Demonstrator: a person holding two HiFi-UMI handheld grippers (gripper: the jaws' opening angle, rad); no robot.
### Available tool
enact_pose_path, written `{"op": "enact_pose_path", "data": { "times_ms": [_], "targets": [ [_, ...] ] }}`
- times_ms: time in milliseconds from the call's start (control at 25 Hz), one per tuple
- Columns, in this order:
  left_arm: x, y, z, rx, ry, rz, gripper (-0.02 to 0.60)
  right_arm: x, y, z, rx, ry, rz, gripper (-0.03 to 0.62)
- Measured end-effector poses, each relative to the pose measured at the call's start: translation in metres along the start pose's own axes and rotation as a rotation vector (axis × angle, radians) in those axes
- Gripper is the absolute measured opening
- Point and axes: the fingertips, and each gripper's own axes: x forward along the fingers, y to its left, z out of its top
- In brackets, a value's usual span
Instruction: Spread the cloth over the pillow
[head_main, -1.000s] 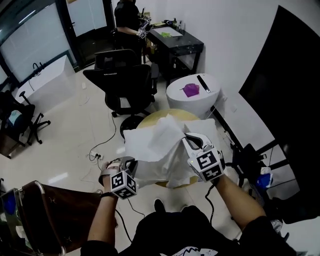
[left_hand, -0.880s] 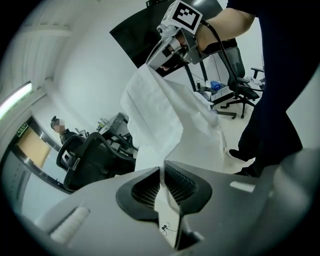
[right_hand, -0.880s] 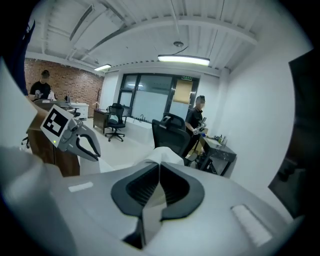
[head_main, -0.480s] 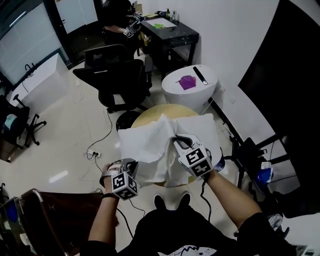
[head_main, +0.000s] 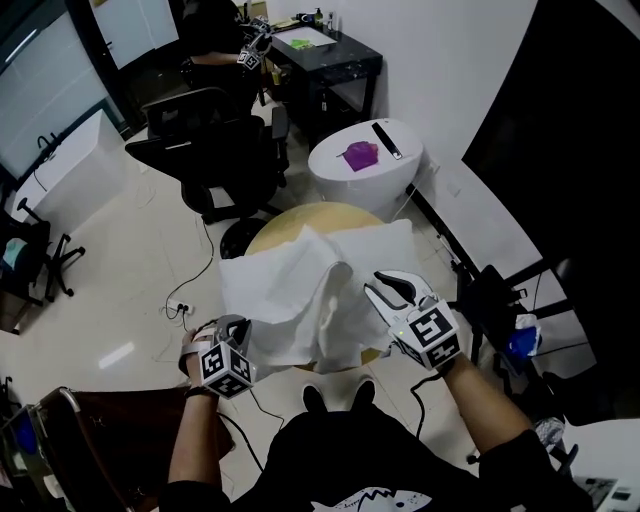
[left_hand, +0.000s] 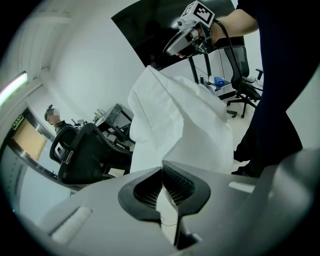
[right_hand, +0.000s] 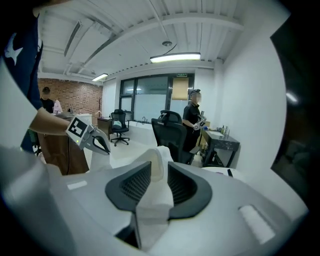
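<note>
**A:** Why is the cloth (head_main: 285, 295) held at two places?

**B:** A pull from two sides is judged to be intended, so that the sheet is drawn flat over the pillow (head_main: 392, 243) on the round desk (head_main: 288, 219). The left claw (head_main: 236, 325) is clamped together on the cloth's near edge at the desk's near-left side; that edge is thereby anchored low. The right claw (head_main: 378, 287) is placed at the raised ridge of the cloth; its jaws have just been opening, and they stand apart with a fold of cloth loose between them.

**A:** Is the fold thought to be gripped there?

**B:** No; it is taken as let go, perhaps so that it can be laid down or regripped further along. The cloth is bunched over the left and middle of the pillow; a flat white part at the far right appears uncovered, so the spreading is judged unfinished.

**A:** What is shown by one view and not by another?

**B:** The whole layout is given by the head view only: desk, pillow and both arms; the pads are hidden there. The thin edge pinched between closed pads is shown in the left gripper view, with the cloth rising like a tent towards the other claw. The gap beside the loose fold is shown in the right gripper view alone.
</note>
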Motion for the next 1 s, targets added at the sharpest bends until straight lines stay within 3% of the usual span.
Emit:
{"op": "enact_pose_path", "data": {
  "times_ms": [160, 400, 640, 840, 1000],
  "targets": [
    [0.001, 0.005, -0.004, -0.015, 0.020, 0.013, 0.000, -0.021, -0.003, -0.044, -0.026, 0.088, -0.020, 0.117],
    [0.002, 0.008, -0.007, -0.027, 0.046, 0.024, 0.000, -0.023, 0.041, -0.124, -0.142, 0.272, 0.061, 0.130],
    [-0.002, 0.015, -0.013, -0.031, 0.073, 0.042, 0.000, -0.008, 0.065, -0.156, -0.204, 0.325, 0.124, 0.150],
    [-0.007, 0.019, -0.014, -0.033, 0.087, 0.059, 0.000, 0.001, 0.089, -0.187, -0.368, 0.407, 0.188, 0.181],
    [-0.013, 0.022, -0.017, -0.037, 0.094, 0.073, 0.000, 0.010, 0.089, -0.214, -0.549, 0.505, 0.161, 0.187]
  ]
}}
